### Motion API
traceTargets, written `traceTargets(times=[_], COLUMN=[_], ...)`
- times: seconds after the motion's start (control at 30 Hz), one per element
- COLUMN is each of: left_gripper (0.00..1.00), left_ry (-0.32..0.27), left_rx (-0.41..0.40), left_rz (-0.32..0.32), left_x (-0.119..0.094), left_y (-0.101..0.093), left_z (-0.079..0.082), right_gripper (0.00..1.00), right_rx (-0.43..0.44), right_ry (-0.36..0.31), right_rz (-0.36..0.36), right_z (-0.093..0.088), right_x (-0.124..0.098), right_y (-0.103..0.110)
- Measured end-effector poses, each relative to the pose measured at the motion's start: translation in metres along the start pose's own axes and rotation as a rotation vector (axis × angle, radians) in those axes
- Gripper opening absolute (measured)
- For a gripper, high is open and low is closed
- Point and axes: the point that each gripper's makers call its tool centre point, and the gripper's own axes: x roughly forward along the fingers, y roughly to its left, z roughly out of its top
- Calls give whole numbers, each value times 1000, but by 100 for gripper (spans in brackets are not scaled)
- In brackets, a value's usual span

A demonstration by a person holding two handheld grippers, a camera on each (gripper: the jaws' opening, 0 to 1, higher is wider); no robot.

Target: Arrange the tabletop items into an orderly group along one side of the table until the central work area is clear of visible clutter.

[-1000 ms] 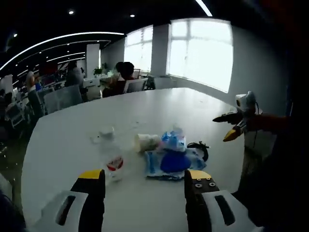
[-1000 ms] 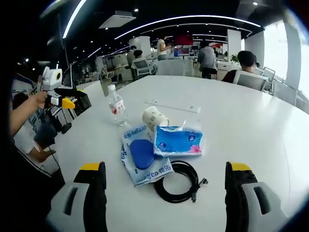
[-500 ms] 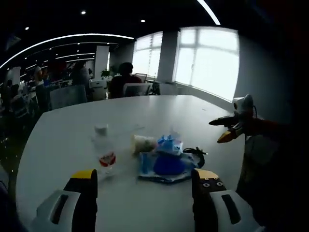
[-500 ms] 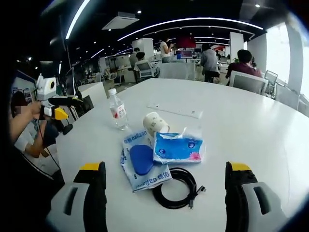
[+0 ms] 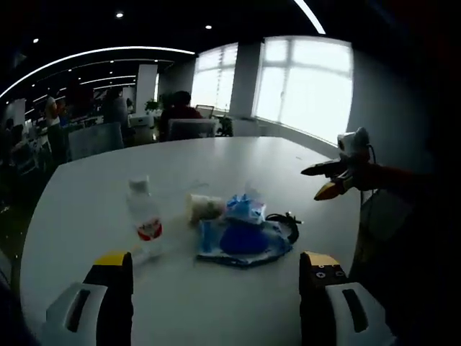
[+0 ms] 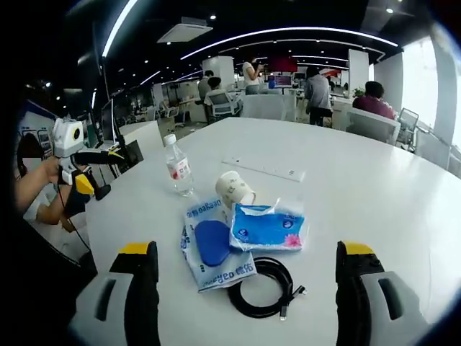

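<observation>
White table (image 6: 374, 180) in an open office; clutter mid-table.

Bottle (image 6: 176, 167), cup (image 6: 234, 189), tissue pack (image 6: 265, 228), cable (image 6: 263, 287) clustered

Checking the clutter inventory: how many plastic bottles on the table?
1. The plastic bottle stands upright on the white table, beside the paper cup, at the pile's edge. None visibly hidden.

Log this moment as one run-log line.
left gripper: open, empty | right gripper: open, empty | water bottle upright | paper cup on its side | tissue pack, blue pouch, black cable clustered mid-table
</observation>
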Motion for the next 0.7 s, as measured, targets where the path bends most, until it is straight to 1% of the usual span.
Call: traceTargets(times=[0.07,0.33,0.53,0.6,0.7], left_gripper=[99,100,100,100,100], left_ry=[7,3,7,6,-1], left_rx=[2,-10,1,4,-5], left_rz=[0,8,12,16,21], left_x=[0,-4,-10,-12,-12], left_y=[-1,3,7,9,10], left_z=[-2,-7,-10,-10,-8], right_gripper=[100,99,99,99,99], right_rx=[-10,-73,-133,-146,-179], right_ry=[2,21,22,19,32], right_rz=[7,44,79,84,93], right_z=[2,17,37,40,48], right_x=[3,21,35,37,47], right_y=[1,11,24,28,30])
